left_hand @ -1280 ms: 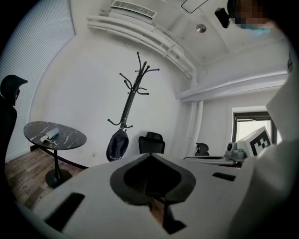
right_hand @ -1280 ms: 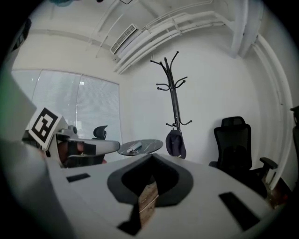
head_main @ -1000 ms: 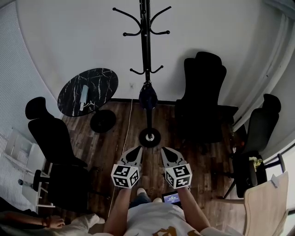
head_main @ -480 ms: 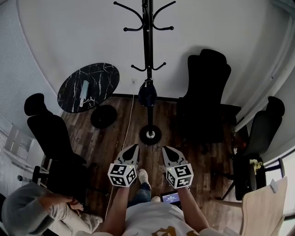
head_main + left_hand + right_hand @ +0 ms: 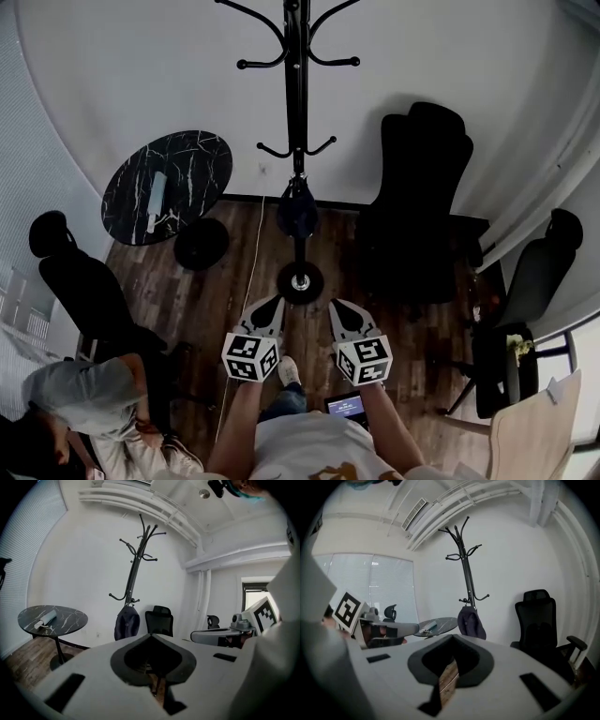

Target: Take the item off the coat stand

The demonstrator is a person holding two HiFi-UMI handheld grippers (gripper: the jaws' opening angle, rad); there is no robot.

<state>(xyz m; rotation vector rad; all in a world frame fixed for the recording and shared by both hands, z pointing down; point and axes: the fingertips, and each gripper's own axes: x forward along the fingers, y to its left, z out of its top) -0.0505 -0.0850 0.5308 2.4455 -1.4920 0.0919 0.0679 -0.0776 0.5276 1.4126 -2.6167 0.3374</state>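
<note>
A black coat stand (image 5: 297,112) rises against the white wall, its round foot (image 5: 300,281) on the wood floor. A dark cap (image 5: 297,208) hangs from a low hook on it; the cap (image 5: 126,623) also shows in the left gripper view and the cap (image 5: 470,623) in the right gripper view. My left gripper (image 5: 272,307) and right gripper (image 5: 339,309) are held side by side, pointing at the stand, a short way from its foot. Both are shut and hold nothing.
A round black marble table (image 5: 169,186) with a pale roll on it stands left of the stand. A black office chair (image 5: 417,202) is to its right, another chair (image 5: 89,286) at left, more at far right. A person (image 5: 80,403) crouches at the lower left. A cable runs along the floor.
Both grippers have moved forward toward the coat stand, which now looms nearer and larger. The person at the lower left has come further into view.
</note>
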